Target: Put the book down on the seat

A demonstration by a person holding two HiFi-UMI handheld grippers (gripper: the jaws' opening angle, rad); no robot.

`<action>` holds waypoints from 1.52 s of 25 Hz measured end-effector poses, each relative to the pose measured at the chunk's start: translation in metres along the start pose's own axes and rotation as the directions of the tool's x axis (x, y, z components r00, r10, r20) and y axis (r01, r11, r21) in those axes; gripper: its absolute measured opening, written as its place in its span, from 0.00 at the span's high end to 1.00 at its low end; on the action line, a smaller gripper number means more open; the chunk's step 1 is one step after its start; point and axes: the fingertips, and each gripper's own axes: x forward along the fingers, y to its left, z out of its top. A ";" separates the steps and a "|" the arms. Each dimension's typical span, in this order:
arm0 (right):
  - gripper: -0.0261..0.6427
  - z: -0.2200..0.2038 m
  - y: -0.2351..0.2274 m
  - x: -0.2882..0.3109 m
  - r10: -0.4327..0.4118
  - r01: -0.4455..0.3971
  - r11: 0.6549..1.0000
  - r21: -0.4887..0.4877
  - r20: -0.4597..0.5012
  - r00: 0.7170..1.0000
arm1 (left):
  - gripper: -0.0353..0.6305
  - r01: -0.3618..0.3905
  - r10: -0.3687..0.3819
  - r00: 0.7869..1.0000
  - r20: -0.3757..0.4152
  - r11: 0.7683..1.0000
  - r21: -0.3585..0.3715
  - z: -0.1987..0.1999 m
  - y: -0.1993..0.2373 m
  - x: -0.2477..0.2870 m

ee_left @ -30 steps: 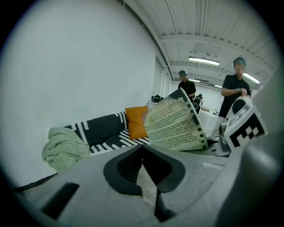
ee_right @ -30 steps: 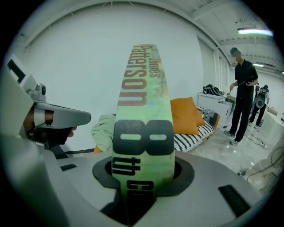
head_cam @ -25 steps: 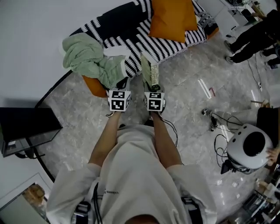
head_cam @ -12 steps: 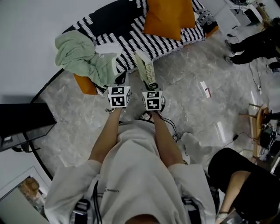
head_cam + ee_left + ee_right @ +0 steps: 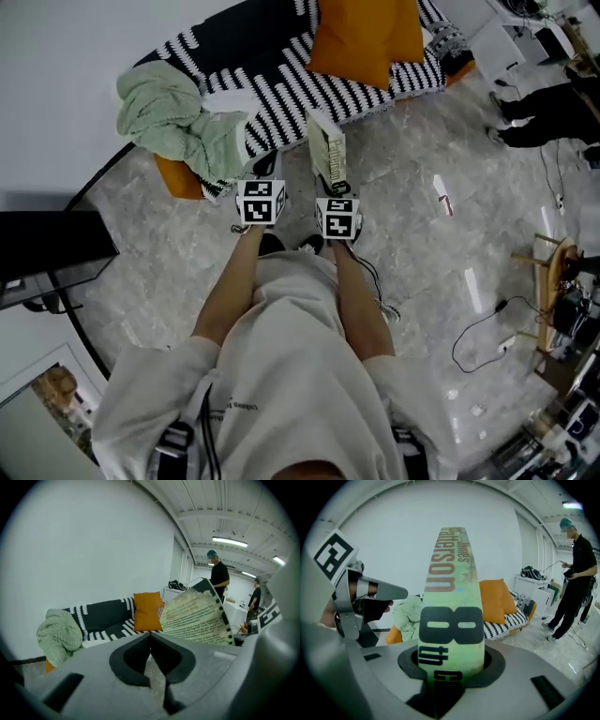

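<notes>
Right claw (image 5: 451, 665) pinched the James Patterson book (image 5: 327, 150) at its lower end, held upright over the marble floor (image 5: 412, 244), just short of the striped sofa seat (image 5: 281, 89). Left claw (image 5: 150, 639) pressed together, empty

- black-and-white striped sofa (image 5: 281, 94) sits on a grey marble-ish floor (image 5: 412, 253)
- orange cushion (image 5: 366, 37) lying on it
- crumpled green blanket (image 5: 169, 108) heaped at its left end
</notes>
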 end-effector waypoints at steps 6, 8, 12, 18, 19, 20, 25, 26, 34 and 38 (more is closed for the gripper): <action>0.72 -0.010 -0.020 0.000 0.007 -0.006 0.999 0.052 -0.019 1.000 | 0.94 -0.023 0.024 1.000 0.012 0.999 -0.029 0.015 0.002 0.007; 0.72 -0.011 -0.024 0.003 0.005 -0.003 0.998 0.055 -0.027 1.000 | 0.94 -0.019 0.019 1.000 0.002 1.000 -0.009 0.014 -0.002 0.011; 0.72 -0.010 -0.028 0.011 0.014 -0.012 0.999 0.035 -0.036 0.999 | 0.94 -0.025 0.025 1.000 -0.014 1.000 -0.018 0.005 -0.002 0.016; 0.72 -0.001 -0.039 0.030 0.015 -0.015 1.000 -0.008 -0.055 0.998 | 0.94 -0.038 0.038 0.999 -0.001 0.998 -0.050 0.012 0.009 0.036; 0.72 0.003 -0.041 0.034 0.012 -0.013 1.000 -0.014 -0.055 0.998 | 0.94 -0.039 0.039 0.999 0.003 0.998 -0.053 0.015 0.013 0.041; 0.72 0.007 -0.042 0.039 0.009 -0.010 1.000 -0.019 -0.054 0.998 | 0.94 -0.039 0.040 0.999 0.005 0.998 -0.056 0.018 0.016 0.045; 0.72 0.032 -0.059 0.055 -0.016 0.014 0.999 -0.043 -0.048 0.999 | 0.93 -0.020 0.021 1.000 0.012 0.995 -0.093 0.037 0.023 0.073; 0.72 0.038 -0.066 0.060 -0.024 0.022 0.999 -0.049 -0.048 0.999 | 0.94 -0.014 0.016 1.000 0.015 0.995 -0.097 0.043 0.024 0.083; 0.72 0.078 -0.100 0.086 -0.057 0.055 0.997 -0.050 -0.043 0.997 | 0.94 0.011 -0.011 1.000 -0.005 0.995 -0.102 0.078 0.030 0.125; 0.72 0.087 -0.099 0.104 -0.048 0.042 0.995 -0.086 -0.068 0.997 | 0.94 -0.001 -0.002 1.000 -0.024 0.995 -0.100 0.082 0.040 0.139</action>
